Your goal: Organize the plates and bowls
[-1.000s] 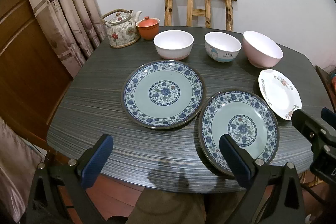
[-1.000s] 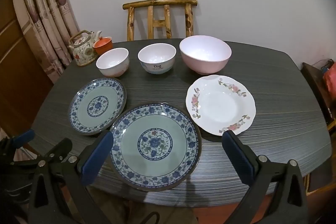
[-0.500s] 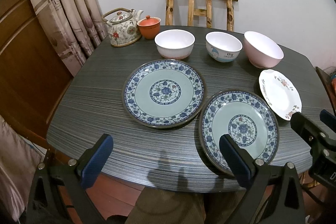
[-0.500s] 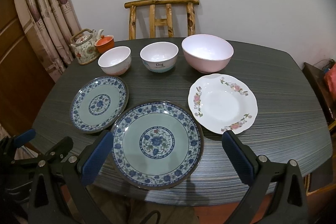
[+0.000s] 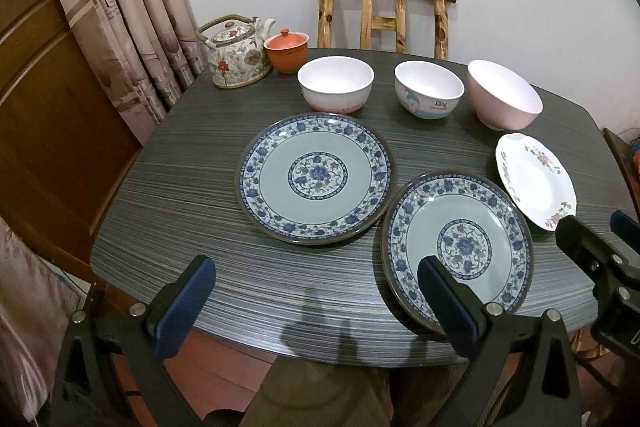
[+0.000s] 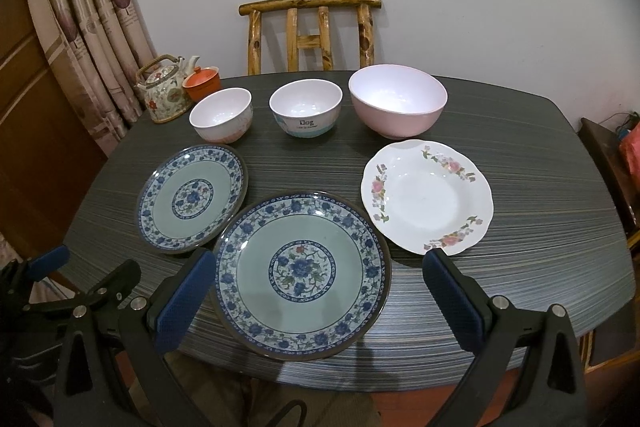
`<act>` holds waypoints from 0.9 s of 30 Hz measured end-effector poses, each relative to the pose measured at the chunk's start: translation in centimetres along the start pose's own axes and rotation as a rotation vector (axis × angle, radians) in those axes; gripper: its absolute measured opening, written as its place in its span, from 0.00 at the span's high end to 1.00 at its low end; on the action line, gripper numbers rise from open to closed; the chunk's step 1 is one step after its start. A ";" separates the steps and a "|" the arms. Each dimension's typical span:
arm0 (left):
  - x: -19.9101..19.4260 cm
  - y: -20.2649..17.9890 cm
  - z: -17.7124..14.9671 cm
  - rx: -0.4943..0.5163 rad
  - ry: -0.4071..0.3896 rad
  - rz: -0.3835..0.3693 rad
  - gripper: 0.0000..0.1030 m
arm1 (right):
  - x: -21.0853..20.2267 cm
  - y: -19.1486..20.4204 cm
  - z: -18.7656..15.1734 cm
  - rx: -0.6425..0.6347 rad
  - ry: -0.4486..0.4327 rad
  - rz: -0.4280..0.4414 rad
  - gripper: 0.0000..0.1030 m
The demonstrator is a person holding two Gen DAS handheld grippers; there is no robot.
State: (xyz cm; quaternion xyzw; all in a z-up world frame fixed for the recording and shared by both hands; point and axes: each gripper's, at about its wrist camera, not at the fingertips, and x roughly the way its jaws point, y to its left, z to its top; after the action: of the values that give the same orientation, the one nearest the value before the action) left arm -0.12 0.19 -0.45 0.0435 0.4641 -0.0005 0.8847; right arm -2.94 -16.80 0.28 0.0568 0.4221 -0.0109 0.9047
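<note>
Jaws of left gripper (image 5: 316,301) and right gripper (image 6: 318,297) both spread wide, empty, at near edge of dark striped table (image 6: 540,227). Two round blue-floral plates: one (image 6: 302,277) nearest, one (image 6: 192,199) left, rims close. White scalloped rose plate (image 6: 426,197) right. Behind: ribbed white bowl (image 6: 221,119), white "Dog" bowl (image 6: 306,113), large pink bowl (image 6: 397,105). Floral teapot (image 5: 236,53), orange lidded cup (image 5: 286,50) far left.

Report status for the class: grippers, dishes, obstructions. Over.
Left gripper open, right gripper open, both empty, short of the table edge. Two blue floral plates, white floral plate, three bowls separate, unstacked. Nothing in the way.
</note>
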 end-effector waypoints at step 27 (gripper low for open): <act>0.1 0.0 0.3 -0.006 0.007 -0.005 0.00 | 0.0 0.4 0.0 -0.002 0.010 0.009 0.00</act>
State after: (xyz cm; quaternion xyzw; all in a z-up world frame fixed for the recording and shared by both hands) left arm 0.15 0.15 -0.40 0.0399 0.4672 -0.0011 0.8833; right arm -2.91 -16.39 0.34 0.0576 0.4262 -0.0062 0.9028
